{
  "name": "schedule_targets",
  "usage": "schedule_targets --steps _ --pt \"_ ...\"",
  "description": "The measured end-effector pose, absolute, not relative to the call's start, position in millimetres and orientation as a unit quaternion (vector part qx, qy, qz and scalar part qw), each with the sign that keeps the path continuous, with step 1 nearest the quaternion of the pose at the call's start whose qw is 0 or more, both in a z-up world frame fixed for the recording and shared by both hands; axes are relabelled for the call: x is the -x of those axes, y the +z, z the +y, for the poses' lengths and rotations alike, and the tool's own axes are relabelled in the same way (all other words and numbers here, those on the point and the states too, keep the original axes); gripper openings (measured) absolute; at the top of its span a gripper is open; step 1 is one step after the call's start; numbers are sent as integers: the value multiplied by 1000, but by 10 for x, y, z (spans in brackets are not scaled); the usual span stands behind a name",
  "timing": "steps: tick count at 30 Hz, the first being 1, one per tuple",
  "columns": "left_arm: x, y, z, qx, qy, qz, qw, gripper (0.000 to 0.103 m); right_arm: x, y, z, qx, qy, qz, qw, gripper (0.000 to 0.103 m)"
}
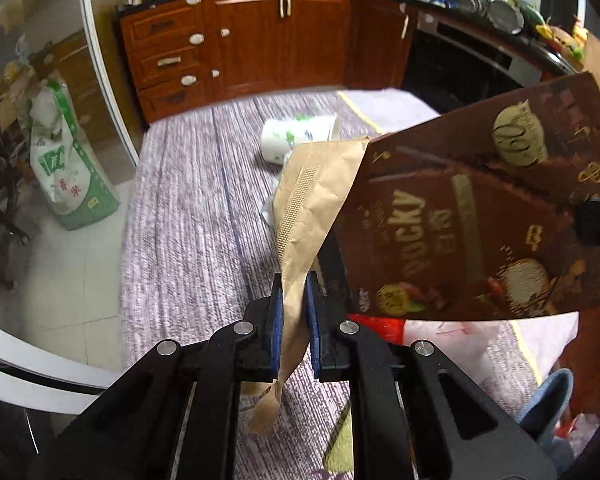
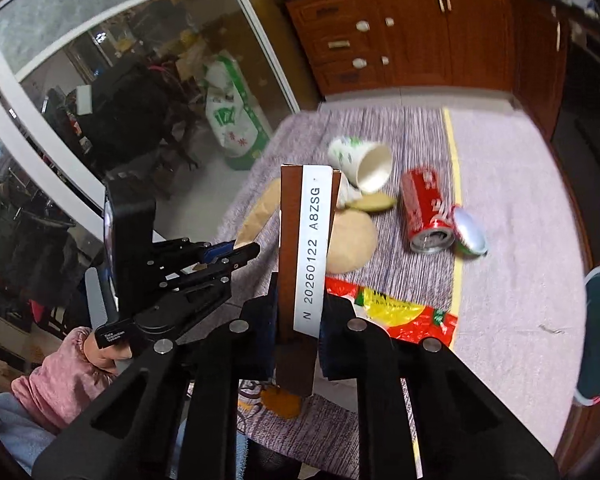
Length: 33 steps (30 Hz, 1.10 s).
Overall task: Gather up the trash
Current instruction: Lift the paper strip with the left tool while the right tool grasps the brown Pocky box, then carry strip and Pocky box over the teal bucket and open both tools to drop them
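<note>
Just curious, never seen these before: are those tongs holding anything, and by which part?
Yes. The left tongs pinch a brown paper bag by its handle strip. The right tongs clamp a brown snack box at its narrow end.

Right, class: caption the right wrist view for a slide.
Right gripper shut on a brown Pocky box above a table littered with cup and can.

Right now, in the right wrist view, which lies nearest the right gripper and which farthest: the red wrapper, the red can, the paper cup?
From the right gripper:
1. Red wrapper, just right of the fingers.
2. Red can, mid-table, right.
3. Paper cup, lying on its side, far end.
</note>
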<state>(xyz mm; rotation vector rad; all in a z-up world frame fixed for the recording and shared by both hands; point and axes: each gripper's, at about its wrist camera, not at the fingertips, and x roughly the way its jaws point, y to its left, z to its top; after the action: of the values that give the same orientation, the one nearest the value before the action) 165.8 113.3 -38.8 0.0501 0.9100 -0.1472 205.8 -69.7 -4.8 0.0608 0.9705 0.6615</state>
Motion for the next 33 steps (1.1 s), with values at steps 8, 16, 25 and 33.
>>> schedule_targets --steps 8,16,25,33 --pt "-1412 19 1046 -18 -88 400 912 11 -1892 409 -1000 -26 282 402 871 14" --pt "-1345 315 542 -42 -138 373 916 11 -1767 630 -1778 -53 204 366 906 14" --pt "-1479 361 -602 -94 -228 371 895 11 -1570 570 -3074 -99 69 352 928 14" --pt "-1632 182 -1681 -145 -292 386 863 11 -1534 -28 -4107 -153 -25 384 910 14"
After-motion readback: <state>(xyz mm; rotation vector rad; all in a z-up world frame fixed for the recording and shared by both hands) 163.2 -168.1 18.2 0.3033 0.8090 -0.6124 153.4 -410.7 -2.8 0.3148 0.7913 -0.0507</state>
